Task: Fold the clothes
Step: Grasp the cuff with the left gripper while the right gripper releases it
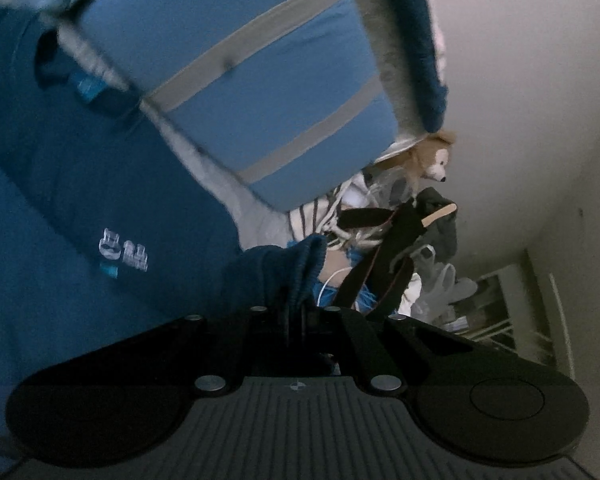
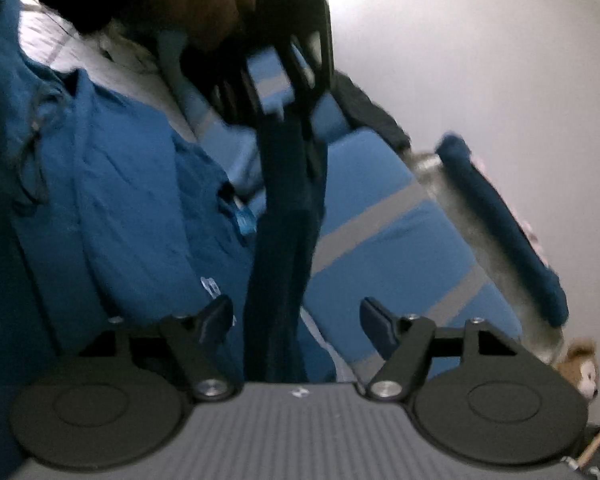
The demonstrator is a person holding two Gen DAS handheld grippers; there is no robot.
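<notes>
Teal fleece fills the left half of both views: the sweatshirt (image 1: 80, 184), with a small white logo (image 1: 122, 254) showing at centre left of the left wrist view, lies spread over a blue mattress (image 1: 228, 80) crossed by grey stripes. Your left gripper (image 1: 288, 312) has its fingers clenched on the sweatshirt's ribbed cuff (image 1: 300, 264), which bunches up just above the black linkage at lower centre. In the right wrist view your right gripper (image 2: 296, 320) has its fingers (image 2: 216, 316) released and set wide apart, with a dark strip of the sweatshirt's sleeve (image 2: 284, 240) hanging down the middle of the frame between them, touching neither. At the top centre of that view, the other gripper and a hand (image 2: 204, 4) appear blurred. A plush toy (image 1: 428, 160) sits at centre right of the left view, beside a heap of bags and straps (image 1: 380, 240).
</notes>
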